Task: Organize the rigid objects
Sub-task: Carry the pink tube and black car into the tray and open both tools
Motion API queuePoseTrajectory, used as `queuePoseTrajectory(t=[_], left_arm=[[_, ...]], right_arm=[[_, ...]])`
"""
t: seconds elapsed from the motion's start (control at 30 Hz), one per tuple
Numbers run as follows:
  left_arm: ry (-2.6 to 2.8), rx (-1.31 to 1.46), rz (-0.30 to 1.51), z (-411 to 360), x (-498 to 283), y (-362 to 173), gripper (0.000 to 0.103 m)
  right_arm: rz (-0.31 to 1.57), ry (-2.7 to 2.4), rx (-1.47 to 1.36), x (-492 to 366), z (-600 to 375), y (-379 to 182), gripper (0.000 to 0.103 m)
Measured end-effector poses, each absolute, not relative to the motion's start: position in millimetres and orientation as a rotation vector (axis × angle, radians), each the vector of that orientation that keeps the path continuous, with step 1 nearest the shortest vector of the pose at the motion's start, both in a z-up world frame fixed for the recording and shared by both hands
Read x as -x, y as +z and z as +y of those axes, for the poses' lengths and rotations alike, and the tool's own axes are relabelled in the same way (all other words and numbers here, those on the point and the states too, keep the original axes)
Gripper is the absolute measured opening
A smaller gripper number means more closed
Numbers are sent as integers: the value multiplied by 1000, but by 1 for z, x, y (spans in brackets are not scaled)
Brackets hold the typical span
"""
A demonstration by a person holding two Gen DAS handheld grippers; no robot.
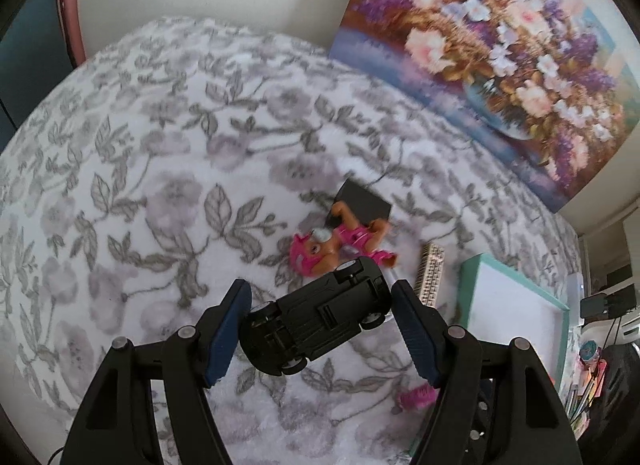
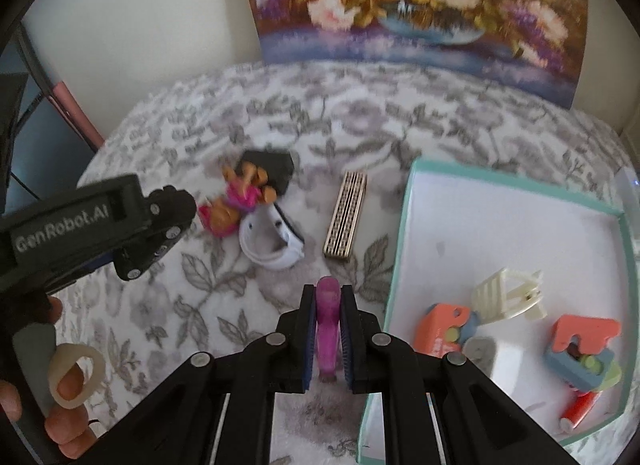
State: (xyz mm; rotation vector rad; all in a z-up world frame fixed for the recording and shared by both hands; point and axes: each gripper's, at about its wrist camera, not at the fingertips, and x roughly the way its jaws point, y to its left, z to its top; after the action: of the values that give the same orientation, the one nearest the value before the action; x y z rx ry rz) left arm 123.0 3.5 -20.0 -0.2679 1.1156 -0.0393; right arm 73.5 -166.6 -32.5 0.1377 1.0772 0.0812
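In the left wrist view my left gripper (image 1: 320, 321) holds a black toy car (image 1: 320, 325), turned underside up, between its blue pads above the floral cloth. Beyond it lie a pink and orange toy figure (image 1: 332, 245), a black box (image 1: 362, 203) and a patterned bar (image 1: 430, 275). In the right wrist view my right gripper (image 2: 327, 329) is shut on a purple translucent piece (image 2: 328, 317), just left of the teal-rimmed tray (image 2: 404, 225). The tray holds a cream clip (image 2: 506, 297) and coral and blue toys (image 2: 580, 349).
A white strap-like band (image 2: 272, 241) lies on the cloth (image 2: 180, 293) between the figure (image 2: 236, 201) and the patterned bar (image 2: 346, 219). A flower painting (image 2: 420, 5) leans on the wall behind. The left gripper body (image 2: 100, 225) and a hand are at left.
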Motion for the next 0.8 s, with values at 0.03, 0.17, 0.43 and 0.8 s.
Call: queuePoseTrajectory(t=[0.03, 0.17, 0.43, 0.8], left_arm=[[-41, 263, 1108, 1, -124, -18, 73], [-53, 245, 1083, -9, -121, -7, 73], [-102, 230, 1063, -34, -109, 9, 73], [-198, 169, 1086, -105, -109, 28, 73]], right_arm=[[1063, 79, -138, -72, -168, -28, 12], [1007, 70, -146, -66, -174, -7, 12], [924, 14, -207, -56, -205, 22, 12], [882, -201, -301, -39, -285, 47, 12]])
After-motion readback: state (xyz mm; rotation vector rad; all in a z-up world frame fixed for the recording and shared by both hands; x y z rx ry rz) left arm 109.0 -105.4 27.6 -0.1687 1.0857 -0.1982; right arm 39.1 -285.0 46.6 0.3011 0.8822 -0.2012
